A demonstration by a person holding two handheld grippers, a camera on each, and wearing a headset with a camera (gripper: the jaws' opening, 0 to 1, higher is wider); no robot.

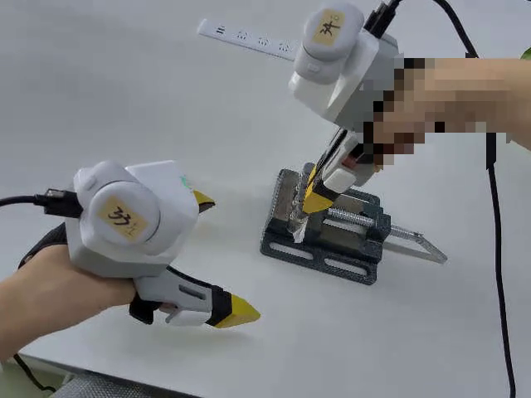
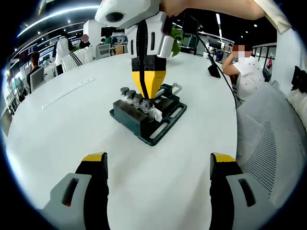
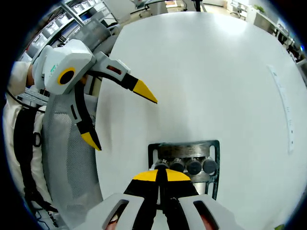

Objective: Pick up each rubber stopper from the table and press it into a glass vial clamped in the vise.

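Rubber stopper point(image 2: 146, 101), likely soft and grippy, is being pressed by its top into a fragile vial point(image 2: 152, 114) by the right gripper point(image 2: 149, 92), jaws together; the left gripper point(image 2: 158, 156) is being held with jaws apart.

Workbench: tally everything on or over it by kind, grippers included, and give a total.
Vise: 1
Vials in the vise: 4
Power strip: 1
Grippers: 2, left gripper and right gripper
Total: 8
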